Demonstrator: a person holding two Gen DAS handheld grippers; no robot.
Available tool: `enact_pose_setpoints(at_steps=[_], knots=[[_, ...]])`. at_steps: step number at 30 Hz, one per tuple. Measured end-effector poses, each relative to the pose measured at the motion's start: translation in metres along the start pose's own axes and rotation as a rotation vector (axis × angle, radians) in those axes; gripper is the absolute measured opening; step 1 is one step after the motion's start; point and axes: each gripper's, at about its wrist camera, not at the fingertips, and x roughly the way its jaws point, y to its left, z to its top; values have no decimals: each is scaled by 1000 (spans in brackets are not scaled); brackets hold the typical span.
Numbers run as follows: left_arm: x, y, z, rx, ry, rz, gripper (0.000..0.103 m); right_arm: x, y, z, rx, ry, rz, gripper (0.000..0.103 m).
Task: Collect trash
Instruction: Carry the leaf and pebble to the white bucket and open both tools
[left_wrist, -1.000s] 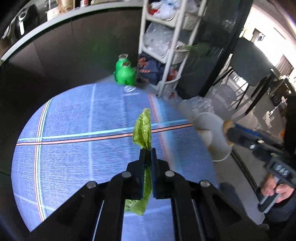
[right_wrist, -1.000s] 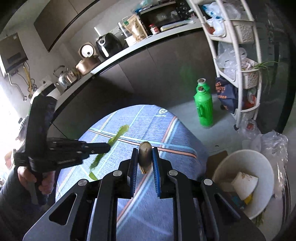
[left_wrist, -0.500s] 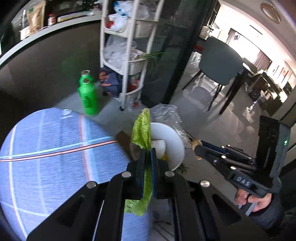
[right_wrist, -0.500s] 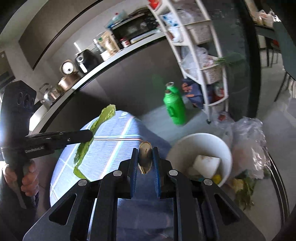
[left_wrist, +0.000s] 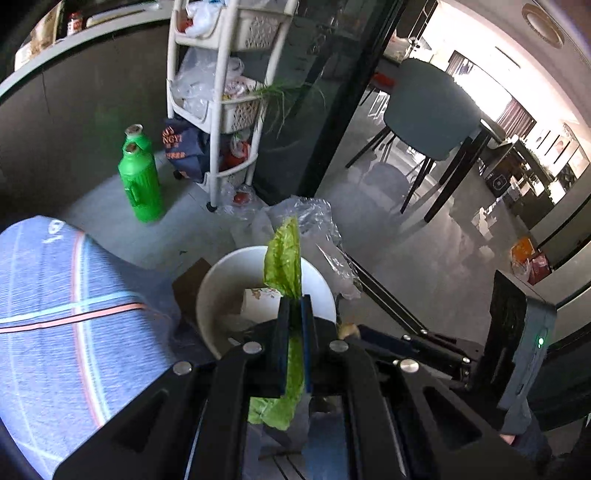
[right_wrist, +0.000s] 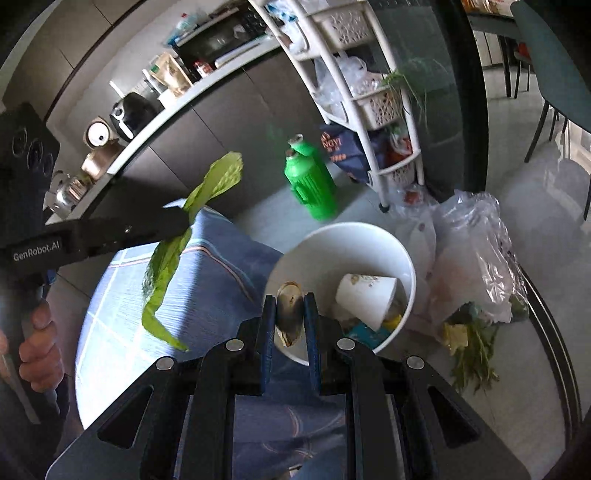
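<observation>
My left gripper is shut on a long green lettuce leaf, which sticks up above the fingers and hangs below them. It is held over the near rim of a white bin. In the right wrist view, my right gripper is shut on a brownish shell just above the bin's near rim. The bin holds a white paper cup and other scraps. The left gripper with the leaf shows at the left there, over the table. The right gripper lies low right of the left one.
A round table with a blue striped cloth stands left of the bin. Two green bottles, a white shelf cart and clear plastic bags crowd the floor behind. Vegetable scraps lie to the bin's right. A chair stands farther off.
Both grippers have swung from above the table over to the white bin and come lower. Each still holds its piece: the leaf on the left, the shell on the right.
</observation>
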Motion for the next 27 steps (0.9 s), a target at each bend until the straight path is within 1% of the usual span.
enact_pose_setpoints(at_steps=[5, 10, 14, 17, 18, 19, 20, 21, 22, 23, 25, 26, 27], knots=[[43, -3, 2, 27, 41, 18, 7, 25, -12, 0, -19, 40, -12, 15], [80, 4, 0, 30, 96, 37, 7, 54, -23, -3, -47, 101, -25, 14], [98, 15, -3, 7, 132, 41, 7, 73, -31, -3, -36, 143, -7, 15], [107, 18, -4, 8, 140, 51, 11, 82, -33, -3, -45, 154, -17, 15], [107, 18, -4, 10, 133, 58, 21, 84, -33, -3, -53, 154, -11, 22], [105, 19, -4, 10, 125, 64, 40, 84, -33, -3, -62, 149, -7, 35], [102, 19, -3, 8, 111, 69, 49, 83, -33, -3, -69, 141, 0, 40], [98, 20, -2, 1, 89, 76, 62, 81, -33, -3, -78, 130, 4, 46], [93, 20, -1, -6, 68, 73, 65, 79, -33, -3, -85, 119, 3, 50], [88, 21, 1, -16, 57, 63, 66, 77, -34, -2, -88, 113, -1, 51], [81, 23, 4, -31, 39, 70, 76, 71, -35, -1, -91, 94, -5, 58], [77, 24, 4, -35, 26, 74, 78, 66, -35, -1, -94, 82, -4, 60], [72, 26, 5, -39, 9, 85, 84, 63, -34, -1, -99, 75, -4, 68]])
